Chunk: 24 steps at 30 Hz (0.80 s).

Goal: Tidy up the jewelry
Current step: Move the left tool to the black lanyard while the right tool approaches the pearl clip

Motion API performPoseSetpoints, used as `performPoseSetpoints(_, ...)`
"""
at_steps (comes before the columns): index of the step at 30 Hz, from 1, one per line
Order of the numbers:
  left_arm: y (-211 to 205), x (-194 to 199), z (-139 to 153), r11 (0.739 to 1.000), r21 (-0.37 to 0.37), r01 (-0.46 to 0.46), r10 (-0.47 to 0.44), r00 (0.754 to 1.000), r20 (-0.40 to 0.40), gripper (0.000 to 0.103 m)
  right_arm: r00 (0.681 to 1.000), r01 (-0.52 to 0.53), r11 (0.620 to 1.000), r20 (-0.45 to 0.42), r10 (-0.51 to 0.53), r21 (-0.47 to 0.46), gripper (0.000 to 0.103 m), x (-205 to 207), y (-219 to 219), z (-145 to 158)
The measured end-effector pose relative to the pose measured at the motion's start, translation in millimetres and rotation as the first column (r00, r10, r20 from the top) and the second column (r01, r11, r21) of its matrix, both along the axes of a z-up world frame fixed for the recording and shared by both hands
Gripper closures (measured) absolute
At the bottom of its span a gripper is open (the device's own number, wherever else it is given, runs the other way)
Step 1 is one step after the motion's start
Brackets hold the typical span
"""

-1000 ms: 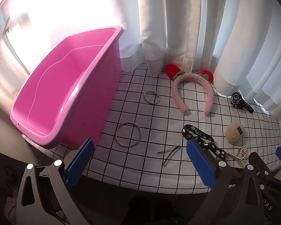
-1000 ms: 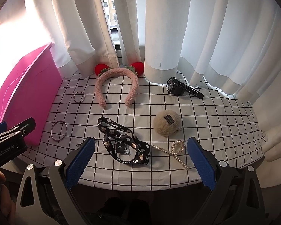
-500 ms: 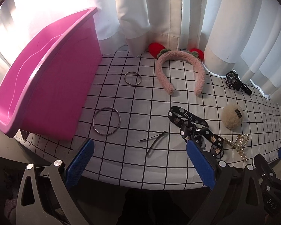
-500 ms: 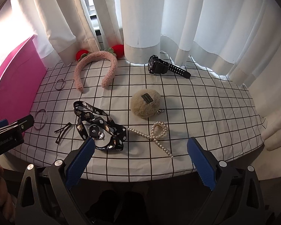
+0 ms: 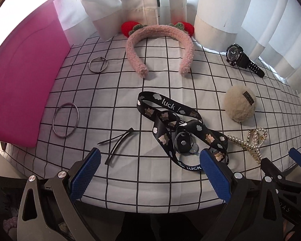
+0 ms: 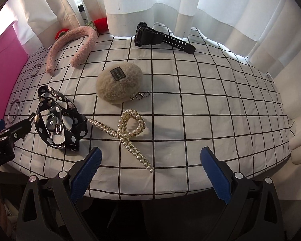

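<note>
The pink tub (image 5: 24,76) is cut off by the left edge — its inside cannot be seen; the headband (image 6: 70,40) top is hidden by the curtain (image 6: 54,4).

We look along the right gripper (image 6: 150,172): its blue-padded jaws stand wide apart over the near edge of the table (image 6: 220,104), holding nothing. Just ahead of them lies the pearl hair claw (image 6: 128,132), flat on the checked cloth. Beyond it sits the fuzzy beige pouch (image 6: 119,84), its small chain trailing toward the clip. To the left we note the black lanyard (image 6: 58,118), loosely coiled. The black watch (image 6: 160,37) lies at the far edge by the curtain (image 6: 170,6). The pink headband (image 6: 74,42) rests far left, near the pink bin (image 6: 4,76), with two metal rings (image 6: 35,69) beside the bin. The left gripper (image 6: 8,138) enters at the left margin.
</note>
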<state>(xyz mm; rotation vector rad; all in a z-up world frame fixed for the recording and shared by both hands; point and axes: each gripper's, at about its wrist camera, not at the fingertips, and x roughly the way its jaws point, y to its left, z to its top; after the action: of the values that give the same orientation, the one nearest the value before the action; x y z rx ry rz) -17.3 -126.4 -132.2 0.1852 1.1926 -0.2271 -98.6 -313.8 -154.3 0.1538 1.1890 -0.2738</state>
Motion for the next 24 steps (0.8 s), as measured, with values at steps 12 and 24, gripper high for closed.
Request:
performPoseSetpoints(12, -28, 10, -36, 0.999, 0.010, -0.032, 0.033, 0.999, -0.027, 0.006, 0.996, -0.082, 0.997, -0.032, 0.082, 0.014, 0.009, 19, -11, -37)
performPoseSetpoints(24, -47, 16, -64, 0.999, 0.026, -0.035, 0.036, 0.999, -0.030, 0.005, 0.993, -0.118, 0.993, 0.002, 0.118, 0.016, 0.009, 31, -15, -48)
